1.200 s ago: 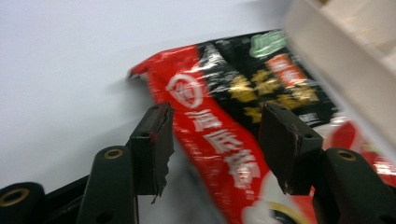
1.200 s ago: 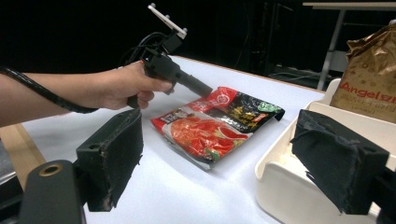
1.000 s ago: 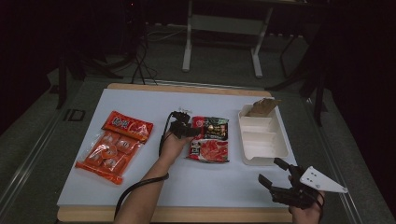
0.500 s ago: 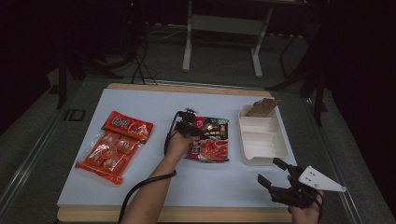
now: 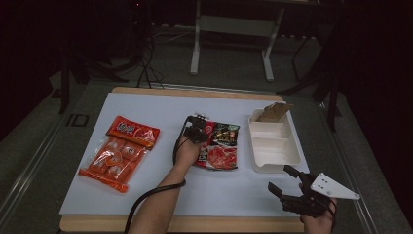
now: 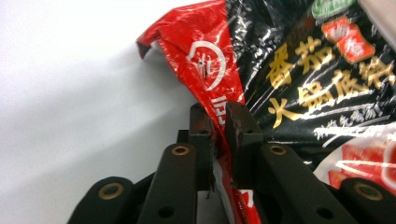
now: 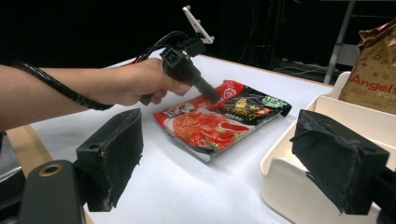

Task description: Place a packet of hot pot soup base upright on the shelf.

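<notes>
So left gripper (image 5: 200,130) fingers have just closed on the sauce packet (image 5: 220,146) near its left edge; packet lies mid-counter, long axis probably parallel to the tray (image 5: 275,158) at its right; right gripper (image 5: 292,183) open, idle

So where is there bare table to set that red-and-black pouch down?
Bare white mat along the near edge, between orange snack pack and right gripper, and behind the pouch. Crowded between pouch and white tray.

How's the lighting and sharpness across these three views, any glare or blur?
High view: dim, dark surroundings, slightly soft. Left gripper view: glare streaks on the glossy red and black foil sauce packet, near black jaws blurred. Right gripper view: bright white table sheet, near pads soft.
</notes>
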`<state>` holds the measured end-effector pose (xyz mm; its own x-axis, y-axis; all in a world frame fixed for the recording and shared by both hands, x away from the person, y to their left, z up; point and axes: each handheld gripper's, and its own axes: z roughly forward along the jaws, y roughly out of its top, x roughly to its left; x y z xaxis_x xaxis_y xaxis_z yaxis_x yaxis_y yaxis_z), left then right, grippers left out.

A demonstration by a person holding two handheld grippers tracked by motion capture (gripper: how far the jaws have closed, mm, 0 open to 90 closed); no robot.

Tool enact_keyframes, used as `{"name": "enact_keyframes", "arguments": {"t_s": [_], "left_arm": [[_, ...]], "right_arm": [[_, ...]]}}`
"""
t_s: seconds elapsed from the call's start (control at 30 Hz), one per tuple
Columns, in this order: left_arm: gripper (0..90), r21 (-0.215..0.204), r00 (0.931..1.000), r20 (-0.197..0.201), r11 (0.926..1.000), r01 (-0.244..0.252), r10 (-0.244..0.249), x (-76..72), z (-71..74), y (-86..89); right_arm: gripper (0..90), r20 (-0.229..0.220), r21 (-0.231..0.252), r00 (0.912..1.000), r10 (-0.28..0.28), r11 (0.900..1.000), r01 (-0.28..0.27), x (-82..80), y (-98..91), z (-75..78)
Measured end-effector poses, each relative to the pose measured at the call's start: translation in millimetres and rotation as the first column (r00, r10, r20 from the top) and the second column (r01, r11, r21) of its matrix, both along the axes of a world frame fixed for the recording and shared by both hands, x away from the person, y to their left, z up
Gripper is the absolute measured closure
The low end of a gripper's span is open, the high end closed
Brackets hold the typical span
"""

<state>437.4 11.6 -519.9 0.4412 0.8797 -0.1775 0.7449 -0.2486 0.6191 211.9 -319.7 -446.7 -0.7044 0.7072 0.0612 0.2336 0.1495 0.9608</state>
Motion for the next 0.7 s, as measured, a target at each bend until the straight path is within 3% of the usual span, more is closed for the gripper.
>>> {"name": "enact_keyframes", "arguments": {"t_s": [0.3,0.7], "left_arm": [[89.0,-0.056,0.9985,0.054,0.9983,0.013,-0.010,-11.1,13.0,10.3],[89.7,-0.138,0.9888,0.147,0.9895,0.043,-0.023,-33.6,38.5,19.2]], "right_arm": [[16.2,0.009,0.007,1.0000,-0.004,1.0000,0.004,0.2,-1.9,0.7],[16.4,0.020,0.008,0.9998,0.001,1.0000,-0.001,-0.5,1.0,2.5]]}}
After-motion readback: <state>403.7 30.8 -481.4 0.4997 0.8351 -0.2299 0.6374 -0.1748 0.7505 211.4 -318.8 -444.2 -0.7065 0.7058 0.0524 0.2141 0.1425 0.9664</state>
